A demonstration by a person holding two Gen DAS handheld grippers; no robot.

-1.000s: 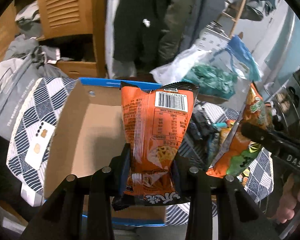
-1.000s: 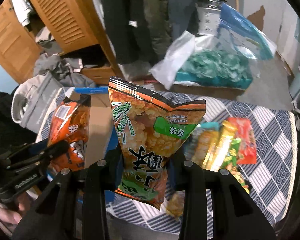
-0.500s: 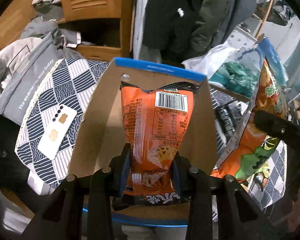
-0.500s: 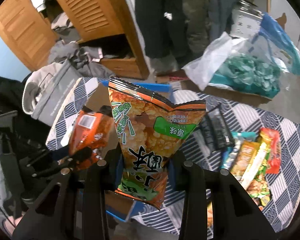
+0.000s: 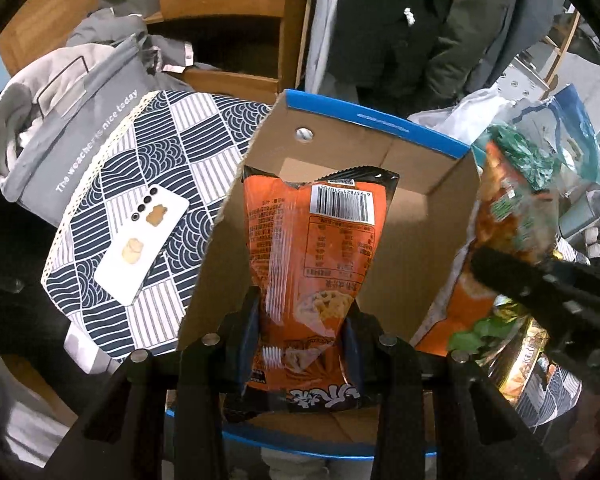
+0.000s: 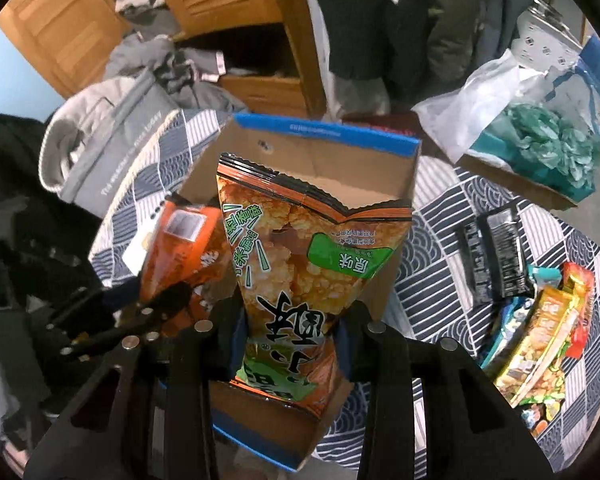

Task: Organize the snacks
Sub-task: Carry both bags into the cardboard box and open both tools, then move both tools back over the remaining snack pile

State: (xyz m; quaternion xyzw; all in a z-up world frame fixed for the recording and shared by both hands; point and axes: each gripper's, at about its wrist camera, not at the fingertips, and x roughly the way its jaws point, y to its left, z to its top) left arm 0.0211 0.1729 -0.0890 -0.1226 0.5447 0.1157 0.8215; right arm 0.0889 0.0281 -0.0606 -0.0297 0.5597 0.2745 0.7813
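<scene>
My left gripper (image 5: 298, 328) is shut on an orange snack bag (image 5: 316, 248) with a barcode, held over the inside of an open cardboard box (image 5: 412, 248) with a blue rim. My right gripper (image 6: 288, 330) is shut on an orange and green rice-cracker bag (image 6: 300, 256), held above the same box (image 6: 324, 160). The right view shows the left gripper (image 6: 148, 308) and its orange bag (image 6: 184, 248) at the box's left side. In the left view the rice-cracker bag (image 5: 512, 224) hangs at the box's right wall.
A patterned cloth (image 5: 172, 160) covers the table, with a white phone (image 5: 144, 244) left of the box. Several loose snack packs (image 6: 540, 336) and dark packets (image 6: 496, 256) lie on the right. A grey bag (image 5: 68, 128), wooden cabinet and plastic bags stand behind.
Both grippers have moved left and down over the box with their bags. The box now fills the middle of both views, and the loose snacks have slid to the right.
</scene>
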